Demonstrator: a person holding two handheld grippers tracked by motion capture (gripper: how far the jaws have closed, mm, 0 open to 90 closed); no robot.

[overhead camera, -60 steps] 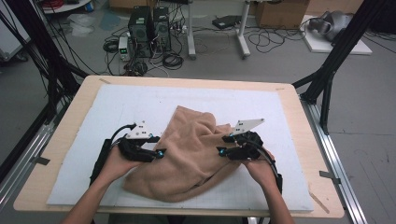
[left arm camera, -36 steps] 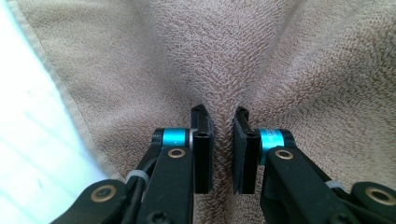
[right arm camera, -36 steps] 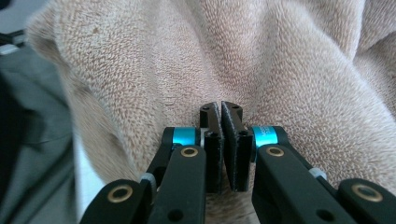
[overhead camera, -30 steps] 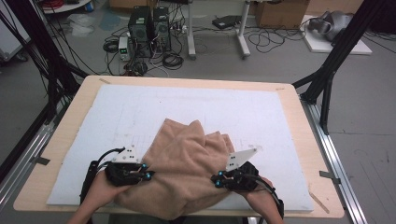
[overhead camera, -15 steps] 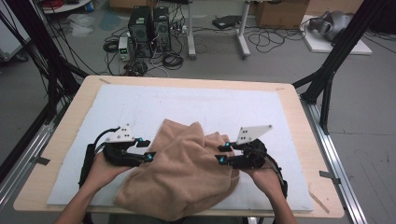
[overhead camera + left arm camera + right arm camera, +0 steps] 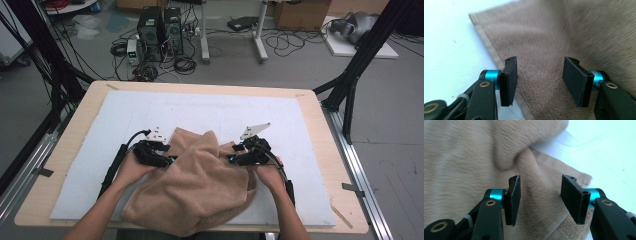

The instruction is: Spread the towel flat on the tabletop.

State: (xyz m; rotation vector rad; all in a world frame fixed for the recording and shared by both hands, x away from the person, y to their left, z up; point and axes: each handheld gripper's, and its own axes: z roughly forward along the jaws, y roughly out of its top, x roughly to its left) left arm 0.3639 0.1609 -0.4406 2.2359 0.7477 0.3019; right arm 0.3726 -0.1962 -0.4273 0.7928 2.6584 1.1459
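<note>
A tan towel (image 6: 197, 187) lies rumpled on a white mat (image 6: 210, 107) covering a wooden table (image 6: 80, 112), its bulk toward the 6 o'clock edge, where a fold hangs over the near side of the mat. No container sits on the table.

A person's left hand (image 6: 131, 169) reaches in from 7 o'clock and holds the left gripper (image 6: 167, 160) at the towel's 9 o'clock edge, pointing toward 3 o'clock. The right hand (image 6: 267, 175) comes in from 5 o'clock with the right gripper (image 6: 231, 159) at the towel's 3 o'clock edge, pointing toward 9 o'clock. The two tools face each other across a raised peak of cloth at 12 o'clock.

In the left gripper view, the left gripper (image 6: 539, 81) has its jaws well apart over the towel (image 6: 564, 37), whose hemmed edge runs beside the left-hand jaw, with mat (image 6: 446, 45) beyond. In the right gripper view, the right gripper (image 6: 540, 200) is likewise spread wide, a ridge of towel (image 6: 461, 162) lying between the jaws and a corner reaching onto the mat (image 6: 609, 147) at 2 o'clock. Neither grips the cloth.
</note>
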